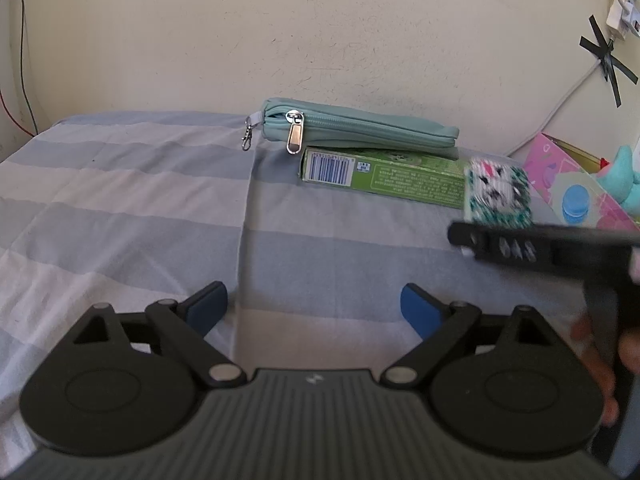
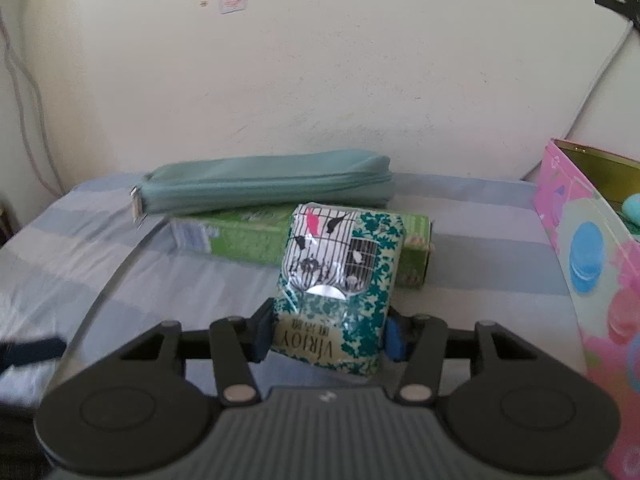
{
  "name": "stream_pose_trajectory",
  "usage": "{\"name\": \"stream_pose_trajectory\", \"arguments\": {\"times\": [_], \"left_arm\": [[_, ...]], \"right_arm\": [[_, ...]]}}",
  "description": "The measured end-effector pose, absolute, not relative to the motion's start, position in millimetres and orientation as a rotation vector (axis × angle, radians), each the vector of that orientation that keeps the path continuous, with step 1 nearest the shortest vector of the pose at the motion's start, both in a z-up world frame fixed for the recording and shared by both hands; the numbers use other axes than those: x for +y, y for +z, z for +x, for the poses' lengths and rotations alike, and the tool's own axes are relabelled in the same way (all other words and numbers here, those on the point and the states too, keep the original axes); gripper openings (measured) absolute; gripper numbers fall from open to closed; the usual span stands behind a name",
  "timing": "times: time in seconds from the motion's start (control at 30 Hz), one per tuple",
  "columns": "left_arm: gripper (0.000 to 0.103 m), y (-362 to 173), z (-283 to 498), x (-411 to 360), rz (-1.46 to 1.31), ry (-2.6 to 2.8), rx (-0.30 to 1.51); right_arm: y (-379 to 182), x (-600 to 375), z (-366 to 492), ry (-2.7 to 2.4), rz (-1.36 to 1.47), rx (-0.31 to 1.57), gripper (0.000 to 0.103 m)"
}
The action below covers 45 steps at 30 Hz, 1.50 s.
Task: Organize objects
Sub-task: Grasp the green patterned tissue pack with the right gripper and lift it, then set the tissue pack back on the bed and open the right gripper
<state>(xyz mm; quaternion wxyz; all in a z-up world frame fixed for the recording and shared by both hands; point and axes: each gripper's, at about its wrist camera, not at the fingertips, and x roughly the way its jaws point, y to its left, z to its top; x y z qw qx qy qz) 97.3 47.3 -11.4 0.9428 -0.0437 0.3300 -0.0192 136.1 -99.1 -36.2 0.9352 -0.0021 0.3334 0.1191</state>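
My right gripper (image 2: 326, 338) is shut on a teal patterned tissue pack (image 2: 340, 276) and holds it above the striped bedsheet (image 2: 100, 248). The pack also shows in the left wrist view (image 1: 498, 196), held by the right gripper (image 1: 464, 240) at the right. A mint zipper pouch (image 1: 360, 130) lies on a green box (image 1: 384, 178) by the wall; both also show in the right wrist view, pouch (image 2: 264, 186) over box (image 2: 240, 236). My left gripper (image 1: 314, 308) is open and empty, low over the sheet.
A pink patterned box (image 2: 592, 264) stands open at the right, with a teal plush toy (image 1: 624, 176) in it. A cream wall (image 1: 320, 40) runs behind the bed, with cables and black tape (image 1: 608, 60) at the right.
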Motion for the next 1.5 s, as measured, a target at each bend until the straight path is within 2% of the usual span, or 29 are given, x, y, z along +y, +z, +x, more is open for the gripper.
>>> {"name": "stream_pose_trajectory", "arguments": {"times": [0.5,0.87,1.33,1.43,1.5], "left_arm": [[0.095,-11,97,48,-0.099,-0.044,0.670],[0.096,-9,97,50,-0.107,-0.047,0.668],[0.095,-11,93,64,-0.220,-0.098,0.639],[0.095,-11,91,63,-0.219,-0.120,0.640],[0.095,-9,88,64,-0.221,-0.117,0.646]], "right_arm": [[-22,-129,18,0.348,-0.050,0.674,0.049],[-21,-123,-9,0.375,-0.077,0.689,0.050],[-17,-104,-69,0.452,-0.327,0.668,0.050],[-20,-109,-75,0.452,-0.295,0.667,0.055],[-21,-114,-77,0.450,-0.264,0.647,0.072]]}}
